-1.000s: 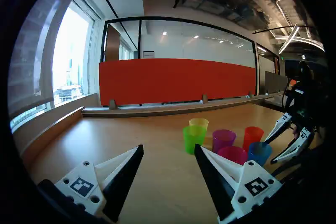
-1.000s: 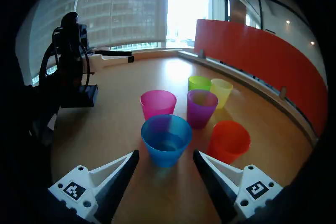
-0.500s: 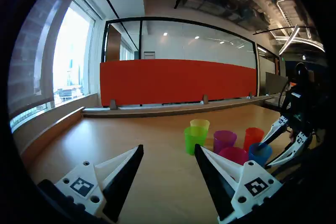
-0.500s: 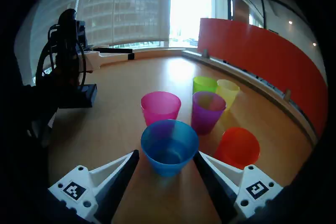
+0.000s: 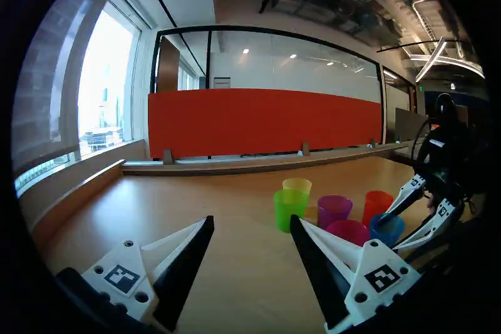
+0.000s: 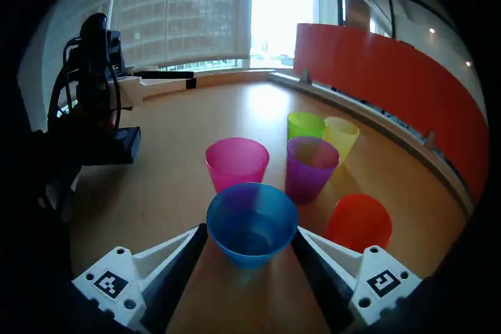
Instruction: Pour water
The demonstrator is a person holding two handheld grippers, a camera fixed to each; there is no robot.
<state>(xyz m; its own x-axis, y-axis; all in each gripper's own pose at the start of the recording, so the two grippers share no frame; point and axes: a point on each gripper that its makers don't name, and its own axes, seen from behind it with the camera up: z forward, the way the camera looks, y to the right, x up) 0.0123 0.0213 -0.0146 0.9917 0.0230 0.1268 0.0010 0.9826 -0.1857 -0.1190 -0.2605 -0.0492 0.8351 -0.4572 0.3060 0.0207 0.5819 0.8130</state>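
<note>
Several coloured plastic cups stand together on the wooden table [image 6: 175, 165]. The blue cup [image 6: 252, 224] is nearest and seems to hold a little water. My right gripper [image 6: 247, 229] is open, and the cup fills the gap between its fingers. Behind it stand a pink cup [image 6: 237, 161], a purple cup [image 6: 311, 165], a red cup [image 6: 358, 230], a green cup [image 6: 305, 126] and a yellow cup [image 6: 342, 136]. My left gripper [image 5: 250, 221] hovers open and empty over the table, short of the green cup [image 5: 287, 207]. At the far right there, the right gripper [image 5: 387, 234] straddles the blue cup [image 5: 387, 226].
A red partition [image 5: 263, 120] runs along the table's far edge, with a low wooden ledge [image 5: 75, 199] under the windows on the left. The left gripper's body and cables [image 6: 94, 102] rise at the left of the right gripper view.
The right gripper has moved forward, so the blue cup now sits deep between its fingers. The finger opening looks unchanged. The left gripper has stayed put.
</note>
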